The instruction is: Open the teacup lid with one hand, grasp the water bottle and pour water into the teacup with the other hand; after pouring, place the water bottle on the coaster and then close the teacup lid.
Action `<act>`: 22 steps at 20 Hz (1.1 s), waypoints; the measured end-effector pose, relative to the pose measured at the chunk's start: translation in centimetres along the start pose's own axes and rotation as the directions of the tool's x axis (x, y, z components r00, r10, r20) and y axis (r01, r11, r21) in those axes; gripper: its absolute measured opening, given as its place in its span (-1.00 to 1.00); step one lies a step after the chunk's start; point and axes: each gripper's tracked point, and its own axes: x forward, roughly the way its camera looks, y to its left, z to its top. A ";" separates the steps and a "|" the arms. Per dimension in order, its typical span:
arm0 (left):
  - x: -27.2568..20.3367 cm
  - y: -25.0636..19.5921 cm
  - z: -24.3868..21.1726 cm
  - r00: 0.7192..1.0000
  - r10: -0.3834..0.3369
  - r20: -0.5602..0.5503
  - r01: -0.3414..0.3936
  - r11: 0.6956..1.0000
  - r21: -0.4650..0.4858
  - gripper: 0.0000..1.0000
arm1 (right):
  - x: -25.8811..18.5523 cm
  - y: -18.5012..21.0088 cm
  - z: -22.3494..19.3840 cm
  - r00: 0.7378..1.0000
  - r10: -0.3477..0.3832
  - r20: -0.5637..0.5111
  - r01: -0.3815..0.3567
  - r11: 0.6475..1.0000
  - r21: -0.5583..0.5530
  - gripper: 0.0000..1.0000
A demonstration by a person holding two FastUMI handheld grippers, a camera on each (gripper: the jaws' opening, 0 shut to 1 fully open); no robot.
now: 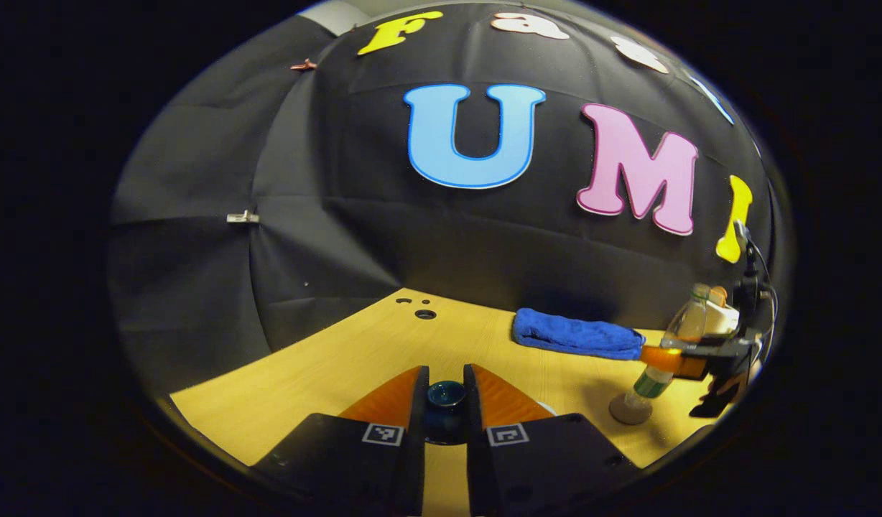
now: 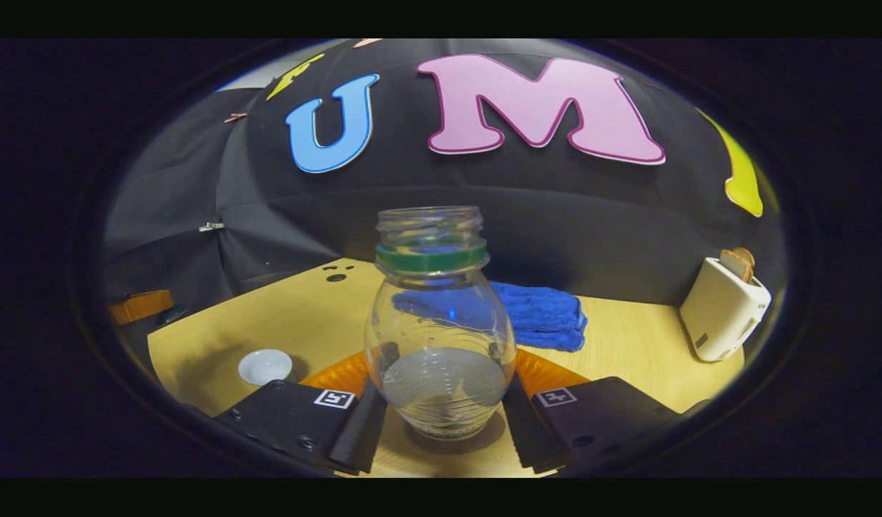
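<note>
The left gripper pinches the lid above the table. The right gripper clamps the uncapped bottle, tilted over the coaster. Teacup sits open near the table's left edge.

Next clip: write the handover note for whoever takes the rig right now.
Left tool: shut on teacup lid, held off the cup.
Right tool: shut on water bottle, which is at the coaster with some water inside.
Teacup: open.
Done: lid off. Whether water was poured cannot be told.
Left: release the bottle on the coaster, then close the lid.
</note>
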 end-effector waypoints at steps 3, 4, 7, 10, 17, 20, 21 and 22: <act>0.0 -0.7 -1.9 0.999 -0.013 -0.048 0.012 1.000 -0.010 -0.44 | -0.2 -0.4 -0.6 1.000 -0.007 0.016 0.006 1.000 0.022 0.52; 0.1 -1.1 -2.3 0.998 -0.029 -0.047 0.029 1.000 0.003 -0.43 | 0.1 -0.6 -0.6 1.000 -0.003 0.019 0.003 1.000 0.029 0.51; 0.2 -1.6 -2.5 0.998 -0.041 -0.041 0.043 0.997 0.063 -0.43 | 0.1 -0.7 -0.8 1.000 -0.006 0.013 0.006 0.999 0.036 0.54; 0.5 -2.4 -2.4 0.998 -0.049 -0.032 0.051 0.997 0.053 -0.43 | 0.0 -0.7 -1.0 1.000 -0.012 0.008 0.012 1.000 0.017 0.60; 0.6 -4.2 -3.4 0.994 -0.087 -0.061 0.089 0.995 0.033 -0.51 | -0.3 -1.4 -1.1 0.999 -0.040 -0.007 0.040 0.999 0.004 1.00; 0.6 -4.2 -2.9 0.995 -0.083 -0.048 0.086 0.995 0.050 -0.43 | -0.9 -1.5 -0.8 0.999 -0.048 0.005 0.048 0.998 0.030 0.99; 0.7 -4.2 -2.9 0.995 -0.084 -0.049 0.086 0.995 0.052 -0.43 | -1.1 -1.4 -0.9 0.999 -0.047 0.004 0.047 0.998 0.033 1.00; 0.7 -4.2 -2.8 0.995 -0.085 -0.048 0.088 0.995 0.050 -0.43 | -1.3 -1.4 -1.1 0.999 -0.048 0.001 0.048 0.998 0.028 0.99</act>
